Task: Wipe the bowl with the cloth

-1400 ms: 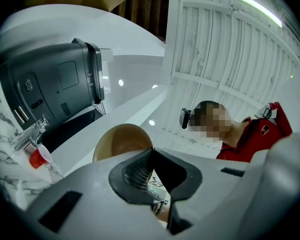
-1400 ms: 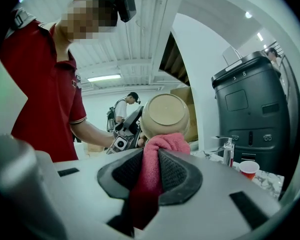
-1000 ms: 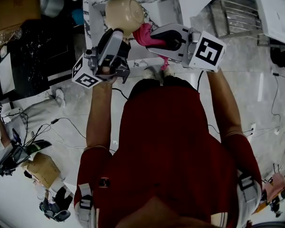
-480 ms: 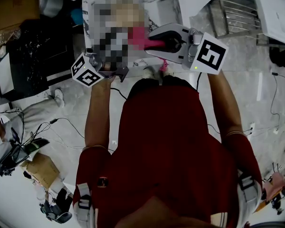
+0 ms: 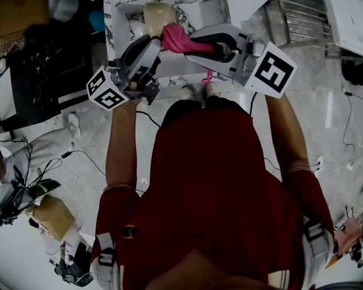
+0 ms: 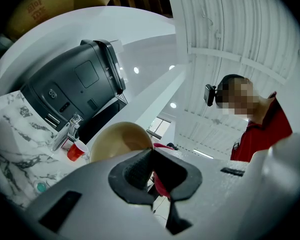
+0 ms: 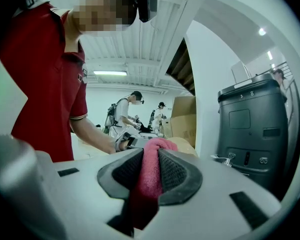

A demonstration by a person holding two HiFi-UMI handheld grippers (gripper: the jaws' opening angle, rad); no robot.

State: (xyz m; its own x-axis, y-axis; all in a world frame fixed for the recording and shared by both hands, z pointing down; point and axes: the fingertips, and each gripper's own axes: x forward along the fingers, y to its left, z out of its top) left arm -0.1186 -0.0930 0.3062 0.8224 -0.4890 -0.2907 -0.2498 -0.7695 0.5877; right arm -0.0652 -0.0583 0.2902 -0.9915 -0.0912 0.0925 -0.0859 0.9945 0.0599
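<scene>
1. Head view: left claw (image 5: 151, 43) pinches the rim of the bowl (image 5: 158, 14), held above the worktop (image 5: 204, 9). Right claw (image 5: 187, 43) presses the cloth (image 5: 173, 38) against the bowl.
2. Left gripper view: claw (image 6: 151, 156) is nearly together on the thin rim of the bowl (image 6: 117, 141). The bowl looks stiff, smooth and light, so the rim pinch could slip.
3. Right gripper view: claw (image 7: 151, 156) is clamped on the cloth (image 7: 150, 173). It is soft and limp, best held bunched.

The person wears a dark red shirt (image 5: 212, 180) with short sleeves (image 5: 118, 205). The left gripper (image 5: 155, 41) and right gripper (image 5: 190, 41) are pale grey shells. Their pads (image 7: 172, 171) are dark and ribbed. At the back of each sits a white cube (image 5: 106, 90) with black square marks. A thin cable (image 5: 146, 118) hangs behind the left one.
</scene>
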